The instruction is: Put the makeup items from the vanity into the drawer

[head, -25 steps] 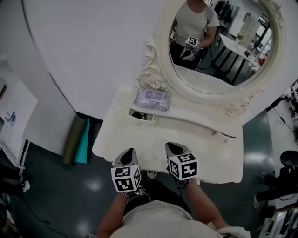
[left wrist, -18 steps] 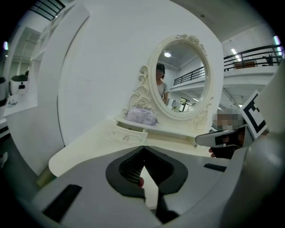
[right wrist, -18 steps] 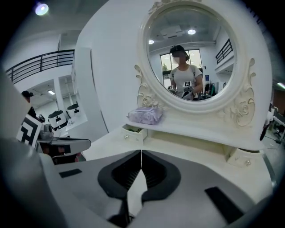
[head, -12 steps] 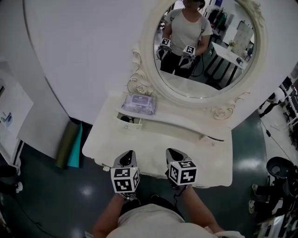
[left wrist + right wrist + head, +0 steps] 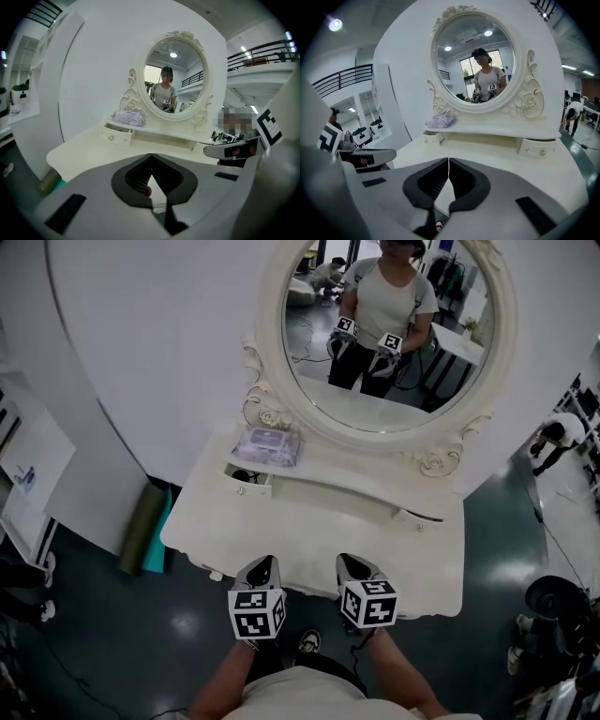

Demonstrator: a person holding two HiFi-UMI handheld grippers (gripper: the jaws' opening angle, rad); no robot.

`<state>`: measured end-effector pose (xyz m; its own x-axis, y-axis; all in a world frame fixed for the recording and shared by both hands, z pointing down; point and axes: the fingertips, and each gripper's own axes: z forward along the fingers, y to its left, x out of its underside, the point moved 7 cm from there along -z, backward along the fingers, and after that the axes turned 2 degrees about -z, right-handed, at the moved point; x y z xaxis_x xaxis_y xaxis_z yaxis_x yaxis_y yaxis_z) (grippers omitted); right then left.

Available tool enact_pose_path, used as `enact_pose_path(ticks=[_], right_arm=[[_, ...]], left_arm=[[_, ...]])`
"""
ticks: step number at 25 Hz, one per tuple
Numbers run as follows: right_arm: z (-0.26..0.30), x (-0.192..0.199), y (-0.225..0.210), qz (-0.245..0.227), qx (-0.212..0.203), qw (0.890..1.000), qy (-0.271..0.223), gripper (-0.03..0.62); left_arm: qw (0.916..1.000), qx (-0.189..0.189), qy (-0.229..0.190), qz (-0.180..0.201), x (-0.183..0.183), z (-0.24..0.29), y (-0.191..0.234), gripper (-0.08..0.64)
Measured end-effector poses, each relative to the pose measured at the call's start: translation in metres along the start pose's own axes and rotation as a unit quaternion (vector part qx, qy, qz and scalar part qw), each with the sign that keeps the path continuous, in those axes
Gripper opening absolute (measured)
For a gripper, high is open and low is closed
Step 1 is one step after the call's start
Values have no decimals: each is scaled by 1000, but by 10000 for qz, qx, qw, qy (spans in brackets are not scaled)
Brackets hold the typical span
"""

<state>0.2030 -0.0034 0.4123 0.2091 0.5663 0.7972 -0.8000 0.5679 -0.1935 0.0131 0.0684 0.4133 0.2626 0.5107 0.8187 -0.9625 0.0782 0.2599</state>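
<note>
A purple makeup pouch (image 5: 265, 444) lies on the white vanity's (image 5: 309, 540) raised shelf at the left, under the oval mirror. Below it, the small left drawer (image 5: 246, 478) stands slightly open; its contents are too small to make out. My left gripper (image 5: 262, 565) and right gripper (image 5: 350, 563) hang side by side over the vanity's front edge, both shut and holding nothing. The left gripper view shows its jaw tips (image 5: 151, 154) meeting, with the pouch (image 5: 128, 117) and drawer (image 5: 115, 137) far ahead. In the right gripper view the jaw tips (image 5: 448, 160) touch, well short of the pouch (image 5: 440, 121).
A matching small drawer (image 5: 419, 517) sits shut on the vanity's right side. The mirror (image 5: 384, 324) reflects the person holding both grippers. Rolled mats (image 5: 142, 529) lean on the floor left of the vanity. A dark round stool (image 5: 553, 601) stands at the right.
Both grippers have drawn back from over the tabletop to its front edge. The vanity now looks farther away, and more of the mirror shows. The jaws stay shut.
</note>
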Motion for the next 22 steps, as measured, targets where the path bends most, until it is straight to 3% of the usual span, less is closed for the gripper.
enact_pose_path(ticks=[8,22], right_arm=[[-3,-15,16,202,176,9990,-348,20],[8,-23,24,-49,241,9995,-217,17]], left_arm=[[9988,355,-44,346,-14,2,3,5],[9993,296,-161,140,-27,8,23,5]])
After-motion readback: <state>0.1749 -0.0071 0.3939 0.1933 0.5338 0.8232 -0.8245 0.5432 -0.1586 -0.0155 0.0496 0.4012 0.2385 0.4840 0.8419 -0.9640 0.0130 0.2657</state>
